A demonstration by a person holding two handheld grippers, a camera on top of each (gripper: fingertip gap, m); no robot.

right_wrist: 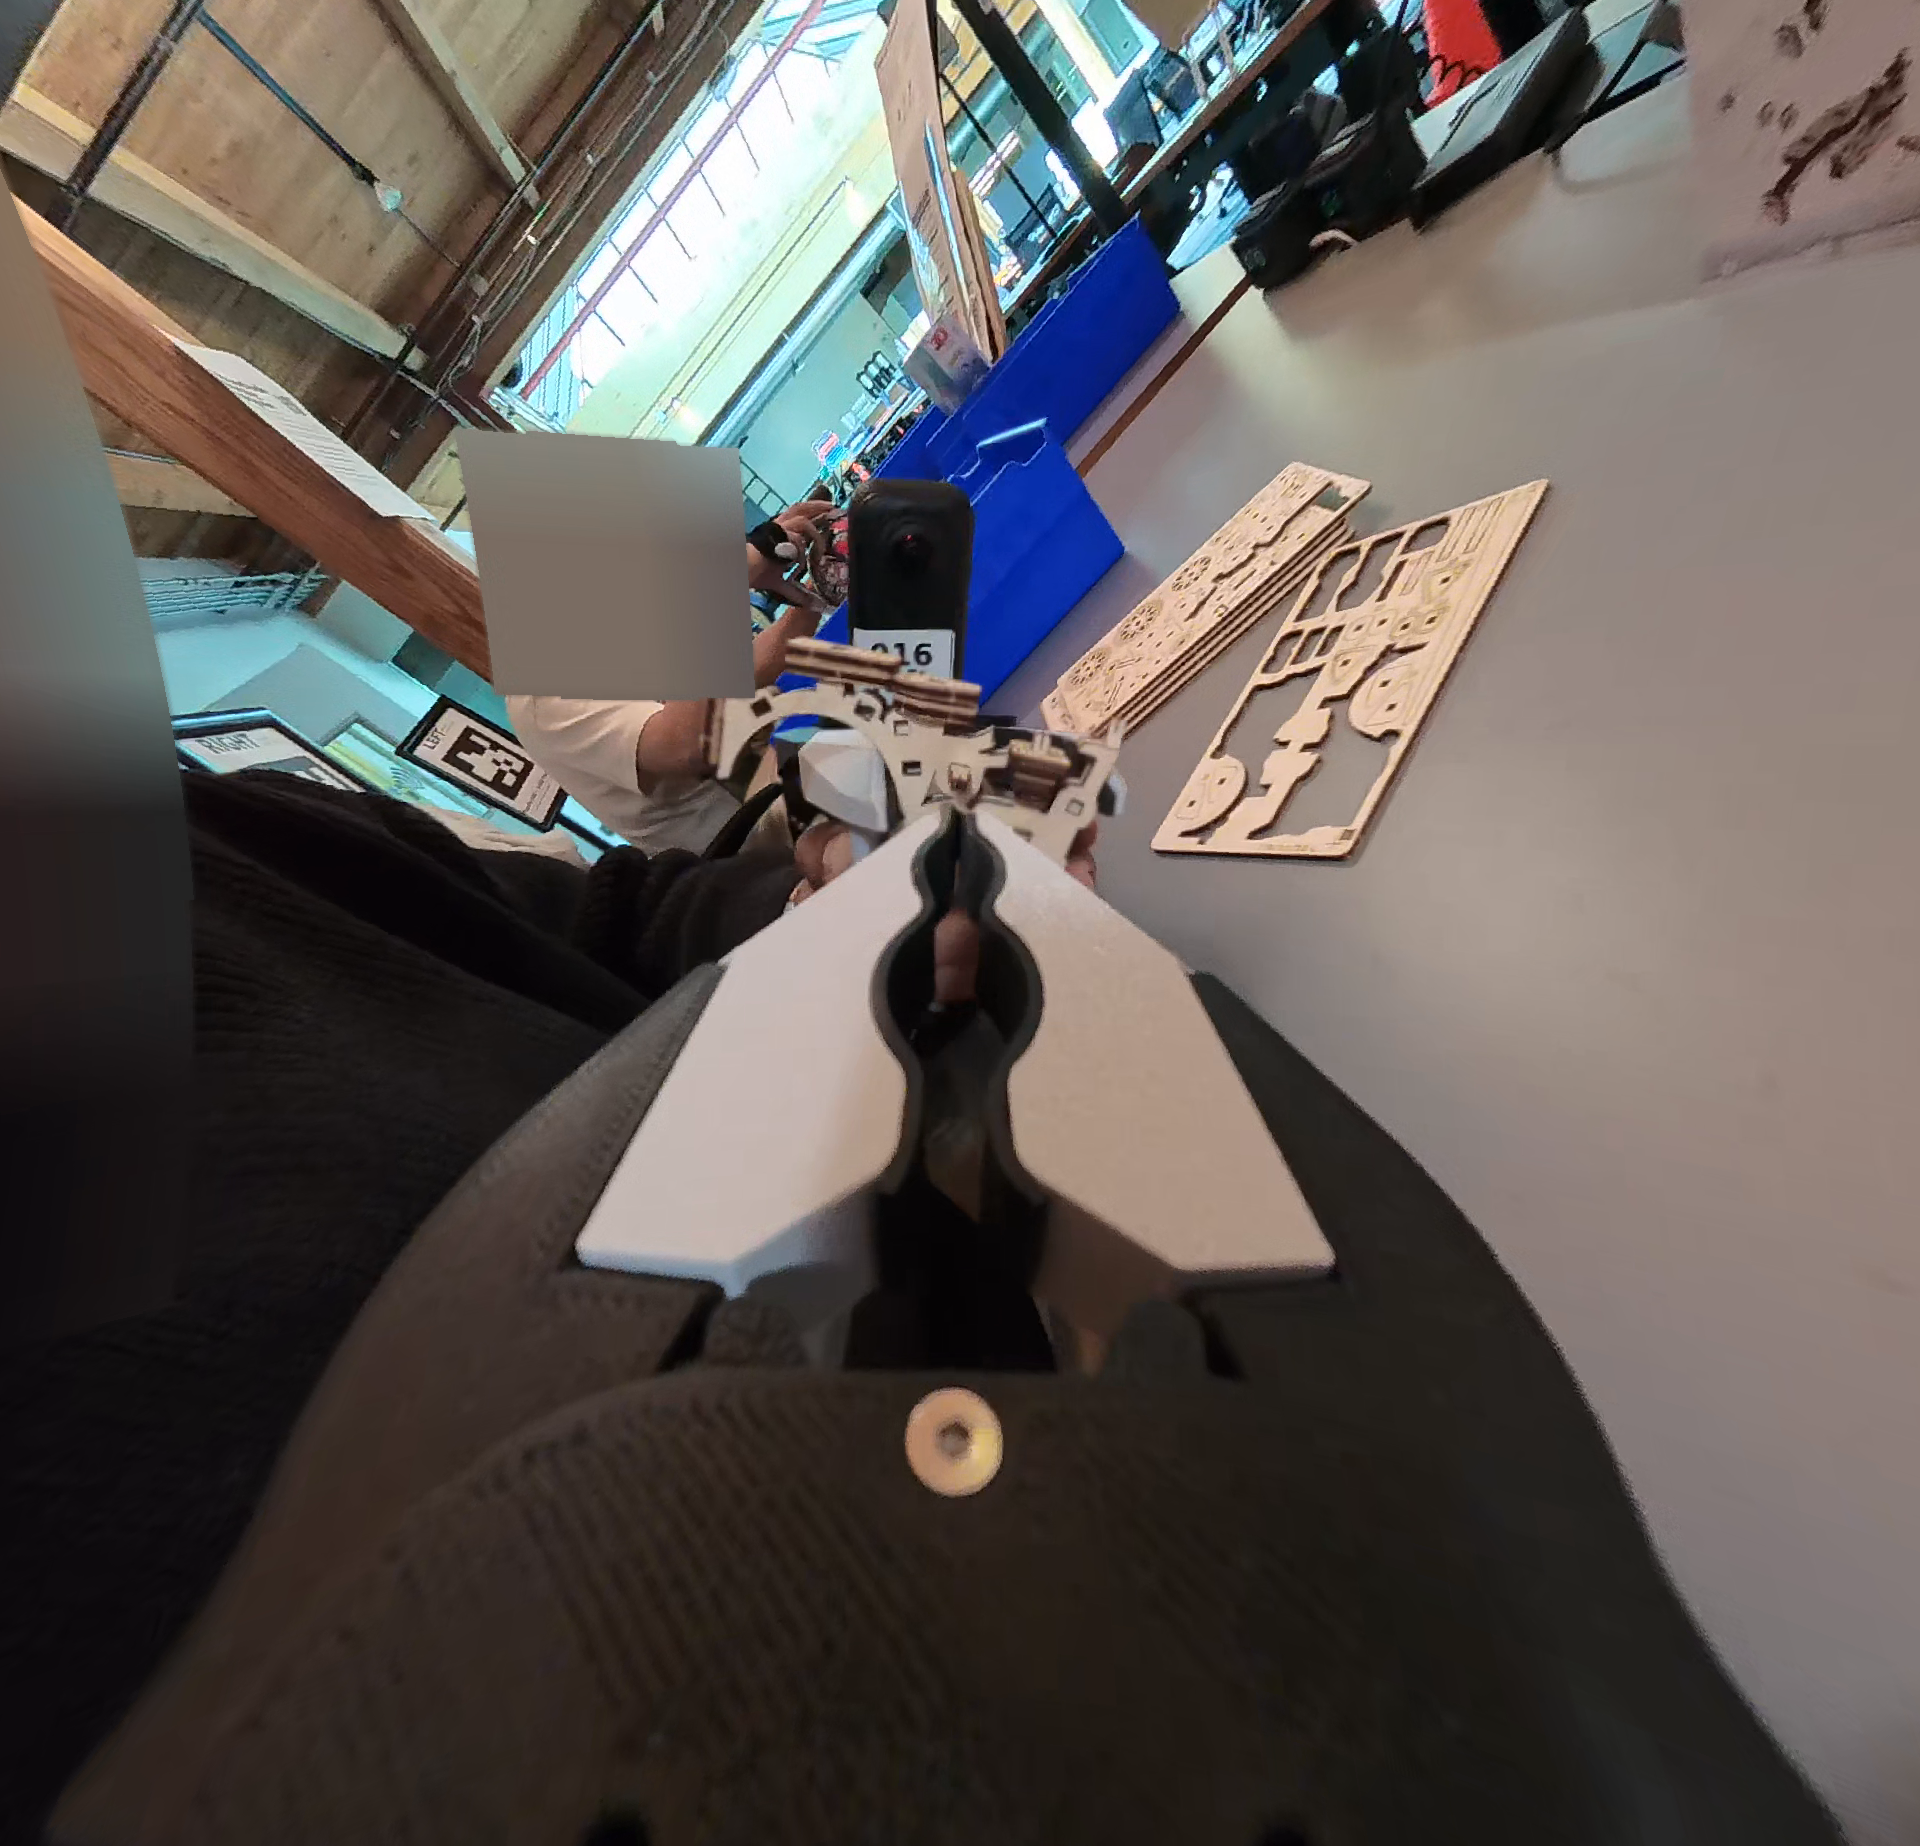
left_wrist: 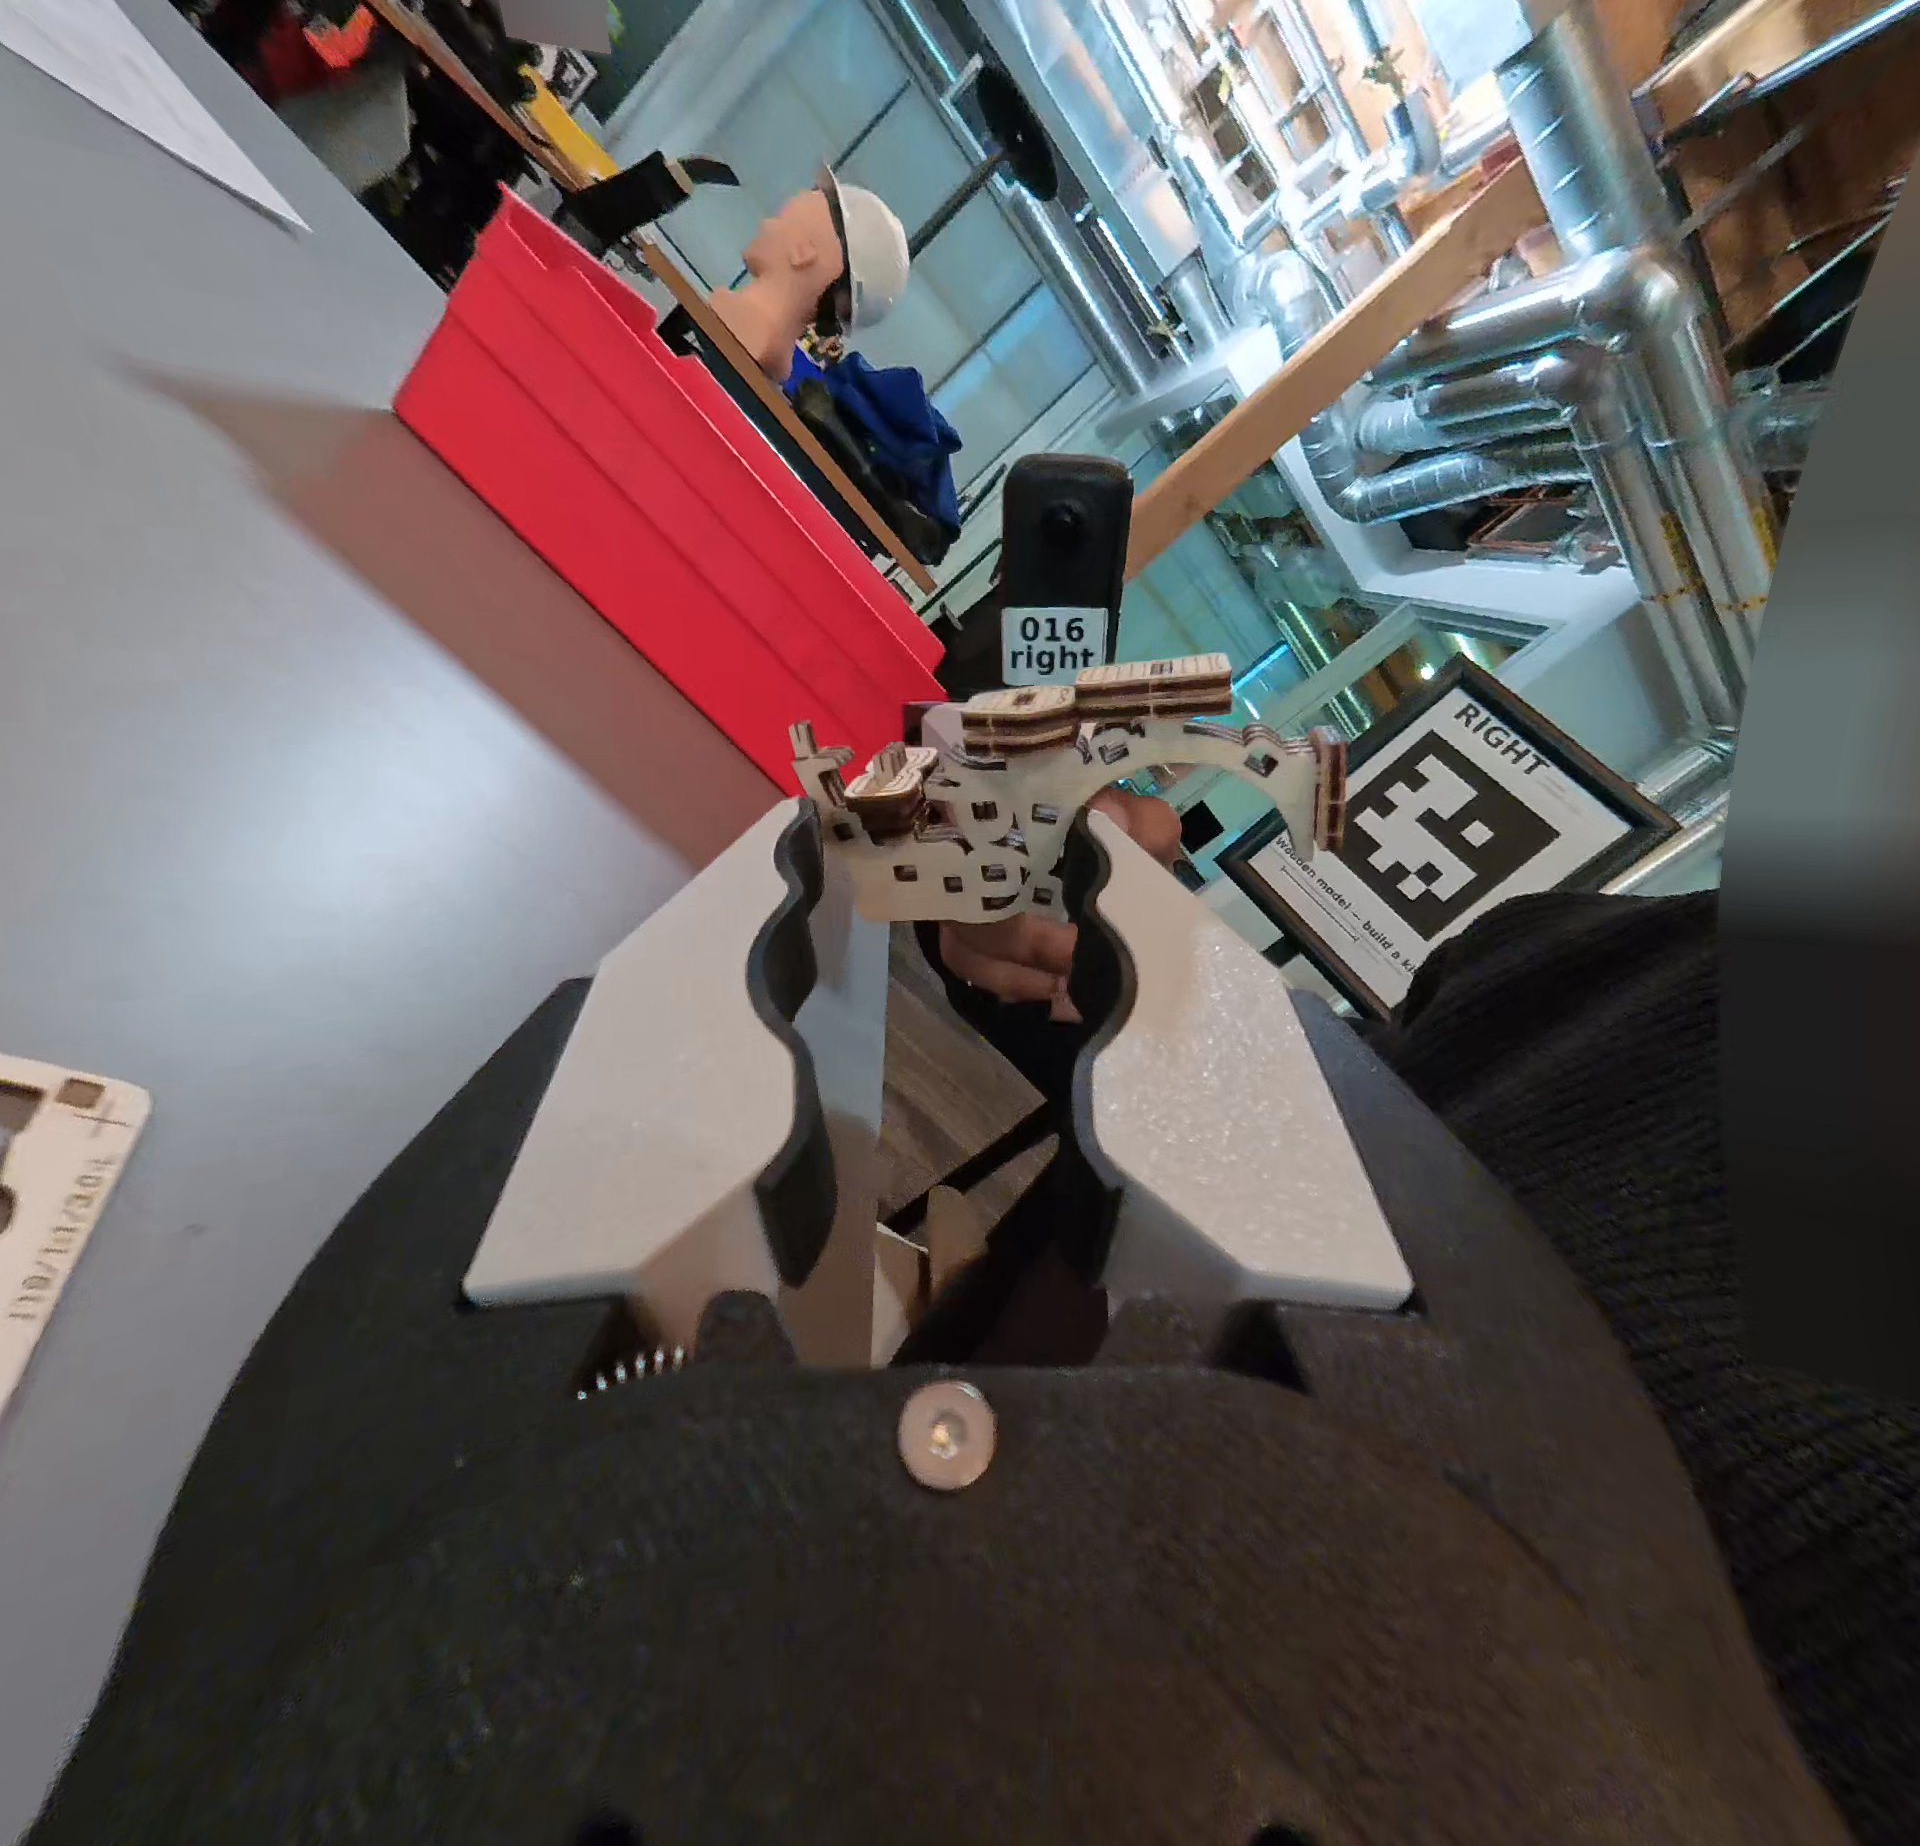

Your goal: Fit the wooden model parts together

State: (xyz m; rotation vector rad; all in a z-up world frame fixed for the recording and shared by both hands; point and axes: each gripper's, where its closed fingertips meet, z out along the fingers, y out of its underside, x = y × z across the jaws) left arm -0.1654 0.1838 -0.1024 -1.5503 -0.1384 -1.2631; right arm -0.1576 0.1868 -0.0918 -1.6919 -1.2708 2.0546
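Observation:
A partly built wooden model (right_wrist: 914, 747) of pale laser-cut plywood, with an arched piece and stacked layered blocks on top, is held up in the air above the grey table (right_wrist: 1558, 1017). My right gripper (right_wrist: 956, 825) is shut on its lower edge. In the left wrist view the model (left_wrist: 1039, 788) sits at my left gripper (left_wrist: 951, 840), whose jaws stand wide apart on either side of the model's lower perforated part. The left fingers (left_wrist: 665, 1048) do not clamp it. The right gripper's black camera (left_wrist: 1065, 539) faces me from behind the model.
Red bins (left_wrist: 623, 466) stand on the table (left_wrist: 260, 757) at the left. A blue bin (right_wrist: 1039, 508), a stack of wooden part sheets (right_wrist: 1216, 591) and a punched-out sheet (right_wrist: 1351, 674) lie at the right. Another sheet (left_wrist: 52, 1194) lies near left. Framed marker cards (left_wrist: 1434, 840) and a black sleeve (left_wrist: 1610, 1173) are close.

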